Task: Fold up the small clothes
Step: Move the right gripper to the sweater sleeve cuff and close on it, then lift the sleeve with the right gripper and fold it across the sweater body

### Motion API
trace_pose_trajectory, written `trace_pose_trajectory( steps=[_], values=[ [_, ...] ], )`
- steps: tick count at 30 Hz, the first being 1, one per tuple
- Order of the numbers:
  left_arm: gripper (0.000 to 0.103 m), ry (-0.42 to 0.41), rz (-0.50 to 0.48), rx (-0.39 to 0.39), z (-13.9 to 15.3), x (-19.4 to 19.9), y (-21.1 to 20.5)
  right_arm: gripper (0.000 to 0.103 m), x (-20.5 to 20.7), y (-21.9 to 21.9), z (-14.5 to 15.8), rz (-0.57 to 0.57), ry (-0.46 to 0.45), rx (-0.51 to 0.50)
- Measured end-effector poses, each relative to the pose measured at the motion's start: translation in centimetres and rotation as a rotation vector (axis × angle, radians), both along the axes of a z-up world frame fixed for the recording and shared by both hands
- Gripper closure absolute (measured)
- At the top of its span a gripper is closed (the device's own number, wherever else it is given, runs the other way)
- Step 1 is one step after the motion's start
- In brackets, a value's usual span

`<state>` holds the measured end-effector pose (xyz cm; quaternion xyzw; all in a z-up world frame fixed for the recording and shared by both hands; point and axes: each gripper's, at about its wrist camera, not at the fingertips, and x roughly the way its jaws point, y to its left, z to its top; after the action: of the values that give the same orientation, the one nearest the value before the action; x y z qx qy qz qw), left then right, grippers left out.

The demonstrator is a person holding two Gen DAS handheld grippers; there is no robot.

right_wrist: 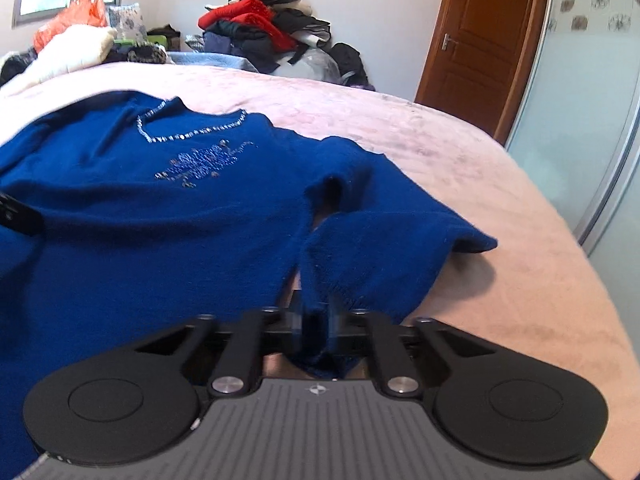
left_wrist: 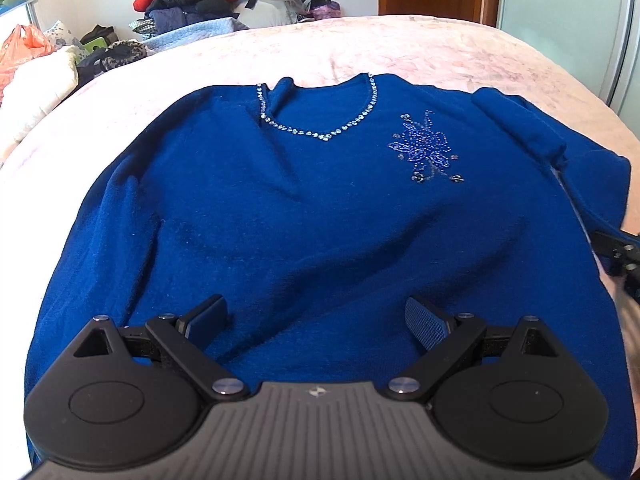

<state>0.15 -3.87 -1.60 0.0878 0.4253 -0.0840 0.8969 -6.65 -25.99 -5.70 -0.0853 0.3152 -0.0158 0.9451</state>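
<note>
A dark blue sweater [left_wrist: 300, 208] with a beaded neckline and a beaded flower lies front up, spread on the pink bed cover [left_wrist: 440, 52]. My left gripper [left_wrist: 316, 312] hovers over its lower hem, open, with only flat cloth under the wide-apart fingers. In the right wrist view the sweater [right_wrist: 140, 232] stretches to the left, and its right sleeve [right_wrist: 380, 240] is folded back toward me. My right gripper [right_wrist: 316, 316] is shut on the sleeve's cuff end, and blue cloth bunches between the pads. Part of the right gripper [left_wrist: 620, 256] shows at the left wrist view's right edge.
A pile of clothes [right_wrist: 260, 28] is heaped against the far wall beyond the bed. Bags and a white quilt [right_wrist: 72, 48] sit at the far left. A wooden door [right_wrist: 480, 48] and a frosted glass panel [right_wrist: 592, 100] stand to the right. The bed's edge [right_wrist: 560, 240] curves down the right.
</note>
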Motion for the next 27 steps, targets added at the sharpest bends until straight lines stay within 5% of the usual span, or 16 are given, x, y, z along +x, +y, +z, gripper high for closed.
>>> trace_pose_trajectory(
  steps=[3,10,15,27],
  values=[
    [0.007,-0.021,0.004,0.000,0.4,0.2,0.3,0.095,-0.2,-1.7,0.9,-0.012,-0.009,0.135],
    [0.007,-0.076,0.031,0.033,1.5,1.2,0.5,0.094,0.3,-9.7,2.7,-0.026,-0.105,0.900],
    [0.006,-0.065,0.049,0.034,1.4,1.9,0.8,0.093,1.4,-12.1,3.0,0.026,-0.172,1.267],
    [0.007,-0.086,0.122,0.028,2.0,3.1,3.4,0.093,6.5,-12.4,11.1,0.263,-0.375,1.479]
  ],
)
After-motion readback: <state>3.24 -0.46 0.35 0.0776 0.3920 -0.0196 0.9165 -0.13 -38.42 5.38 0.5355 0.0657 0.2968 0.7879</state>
